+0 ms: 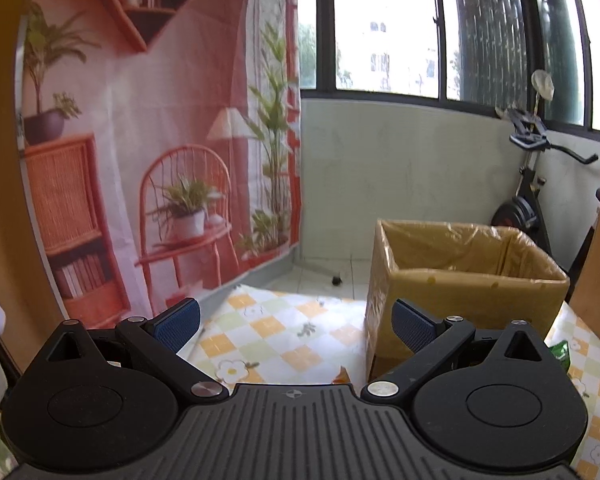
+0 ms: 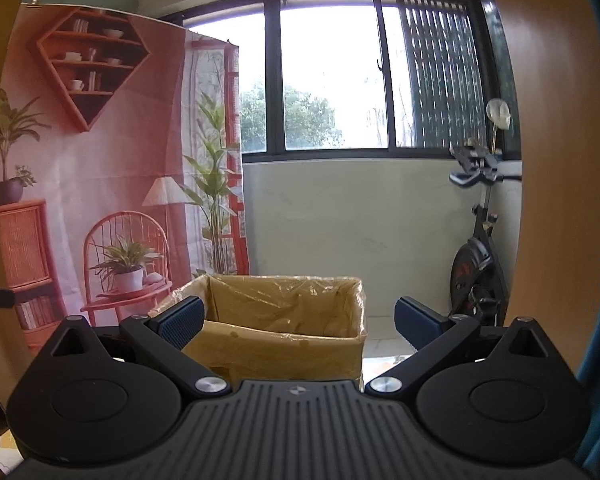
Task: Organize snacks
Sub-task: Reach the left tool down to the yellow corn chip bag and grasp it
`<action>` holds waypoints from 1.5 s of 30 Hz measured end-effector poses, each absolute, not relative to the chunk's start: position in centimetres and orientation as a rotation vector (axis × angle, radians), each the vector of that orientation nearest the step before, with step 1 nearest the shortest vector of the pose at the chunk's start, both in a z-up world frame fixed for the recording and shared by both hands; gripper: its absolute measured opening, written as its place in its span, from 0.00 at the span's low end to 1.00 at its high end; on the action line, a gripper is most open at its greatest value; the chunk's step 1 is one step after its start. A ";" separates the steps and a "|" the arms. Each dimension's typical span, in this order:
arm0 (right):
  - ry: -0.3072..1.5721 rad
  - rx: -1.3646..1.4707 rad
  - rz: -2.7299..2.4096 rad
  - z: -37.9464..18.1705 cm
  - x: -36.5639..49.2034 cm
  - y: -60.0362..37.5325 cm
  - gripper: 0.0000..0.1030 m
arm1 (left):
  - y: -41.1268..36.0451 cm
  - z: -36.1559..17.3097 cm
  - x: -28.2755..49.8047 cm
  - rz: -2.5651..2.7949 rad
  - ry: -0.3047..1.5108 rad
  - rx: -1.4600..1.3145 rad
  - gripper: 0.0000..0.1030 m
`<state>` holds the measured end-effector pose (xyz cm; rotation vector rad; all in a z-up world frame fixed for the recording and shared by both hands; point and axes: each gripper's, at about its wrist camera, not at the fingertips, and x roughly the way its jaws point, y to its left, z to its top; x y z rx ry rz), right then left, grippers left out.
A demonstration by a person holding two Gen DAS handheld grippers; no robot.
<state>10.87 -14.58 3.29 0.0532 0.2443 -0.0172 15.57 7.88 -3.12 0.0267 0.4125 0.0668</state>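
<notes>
I hold L gripper [image 1: 296, 322] & R gripper [image 2: 298, 320] wide apart, empty, before lined carton [image 1: 460, 280]; approach snacks low.

Both views are lit by soft daylight coming through a large window [image 1: 384, 28] at the back of the room, whose panes are blown out to near white so little outside detail survives. The room itself is evenly and moderately bright, with no hard shadows. The black gripper body in the foreground reads dark, with small bright glints on its metal screws. Plastic lining a cardboard box [image 2: 284, 320] shows faint sheen. Strong fisheye distortion bends the window frames and wall edges into curves, most at the borders. Blurred orange-brown and teal shapes crowd the outer edges, out of focus. The centre is reasonably sharp.
</notes>
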 end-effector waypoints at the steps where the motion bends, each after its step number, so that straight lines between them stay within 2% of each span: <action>1: 0.252 0.073 -0.009 3.0 11.5 -14.8 1.00 | 7.8 -3.5 15.7 0.050 0.419 0.018 1.00; 6: 0.265 0.107 0.002 0.6 13.1 -15.2 1.00 | 6.6 -6.6 16.4 -0.084 0.431 -0.037 1.00; 11: 0.396 0.123 -0.016 -2.7 14.9 -15.6 1.00 | 4.4 -10.6 17.3 -0.212 0.505 -0.112 1.00; 18: 0.510 0.065 -0.045 -5.8 16.3 -14.7 1.00 | 2.1 -14.9 17.6 -0.245 0.609 -0.048 1.00; 31: 0.599 0.159 -0.040 -8.6 18.0 -16.3 0.96 | -1.9 -17.1 18.1 -0.357 0.656 0.219 1.00; 45: 0.648 0.186 -0.035 -10.2 18.9 -17.5 0.91 | -1.9 -18.8 20.8 -0.429 0.772 0.132 1.00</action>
